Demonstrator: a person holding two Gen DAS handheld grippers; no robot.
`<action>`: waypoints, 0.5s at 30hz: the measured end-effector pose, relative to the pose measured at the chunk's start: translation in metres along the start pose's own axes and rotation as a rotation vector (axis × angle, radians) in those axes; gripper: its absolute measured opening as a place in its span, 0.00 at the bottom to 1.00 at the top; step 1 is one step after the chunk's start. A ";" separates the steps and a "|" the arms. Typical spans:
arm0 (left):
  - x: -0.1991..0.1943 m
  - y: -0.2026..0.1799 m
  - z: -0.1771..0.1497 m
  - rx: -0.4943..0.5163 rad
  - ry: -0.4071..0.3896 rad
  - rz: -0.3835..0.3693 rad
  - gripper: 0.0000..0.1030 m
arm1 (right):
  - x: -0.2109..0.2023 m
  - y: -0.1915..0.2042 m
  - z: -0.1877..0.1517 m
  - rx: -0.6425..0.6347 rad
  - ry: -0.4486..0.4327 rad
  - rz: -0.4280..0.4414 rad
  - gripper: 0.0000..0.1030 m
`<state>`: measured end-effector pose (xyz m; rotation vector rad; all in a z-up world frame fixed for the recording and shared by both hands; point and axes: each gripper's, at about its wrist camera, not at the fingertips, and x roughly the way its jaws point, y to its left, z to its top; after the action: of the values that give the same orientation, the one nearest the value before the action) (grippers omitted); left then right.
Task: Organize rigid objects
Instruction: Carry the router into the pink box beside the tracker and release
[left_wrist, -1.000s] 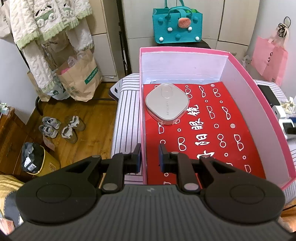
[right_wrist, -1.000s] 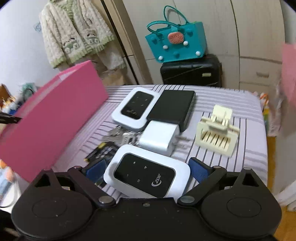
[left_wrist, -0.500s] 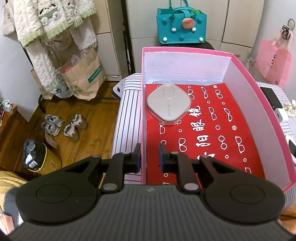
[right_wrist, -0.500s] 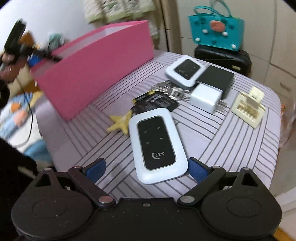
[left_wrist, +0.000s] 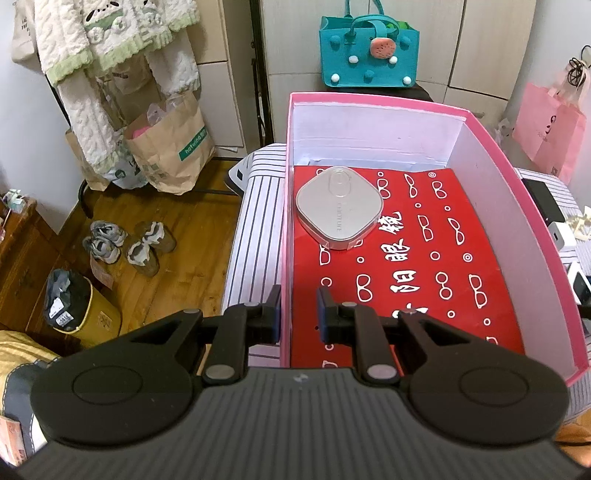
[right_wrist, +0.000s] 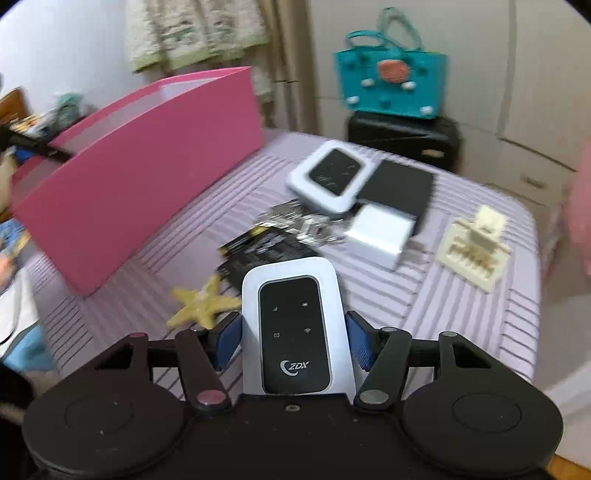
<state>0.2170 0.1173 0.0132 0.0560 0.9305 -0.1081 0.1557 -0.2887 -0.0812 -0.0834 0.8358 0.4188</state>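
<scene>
A white pocket Wi-Fi router with a glossy black face, small status icons and a "ZDX" logo sits lengthwise between the blue pads of the right gripper. The jaws have just been closing around it; the left pad touches its side, and the right pad is at or just off the other side, so a firm grip cannot be confirmed. The router's near end is hidden behind the gripper body.

The right wrist view is blurred by motion. On the striped lilac bed cover lie a yellow starfish just left of the router, a black printed card behind it, a blurred cluster of keys, a second white router, a black flat box, a white plug charger and a cream plastic connector block. A pink box stands to the left.

In the left wrist view, the left gripper is narrowed to a slim gap straddling the pink box's near left wall, holding nothing that can be seen. Inside the box, on a red printed liner, rests a rounded square grey case near the far left corner. A teal felt bag sits beyond the box; paper bags and shoes are on the wooden floor.
</scene>
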 end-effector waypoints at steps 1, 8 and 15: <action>0.000 0.001 0.000 -0.001 0.001 -0.002 0.16 | 0.001 0.001 -0.001 0.006 0.009 -0.025 0.65; -0.003 0.001 -0.003 0.022 0.008 -0.011 0.16 | -0.004 -0.013 0.007 0.163 0.013 -0.013 0.63; -0.002 0.002 -0.003 0.036 0.006 -0.022 0.15 | -0.023 -0.008 0.025 0.206 -0.053 0.021 0.63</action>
<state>0.2132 0.1201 0.0130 0.0798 0.9350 -0.1453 0.1627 -0.2976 -0.0486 0.1266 0.8237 0.3519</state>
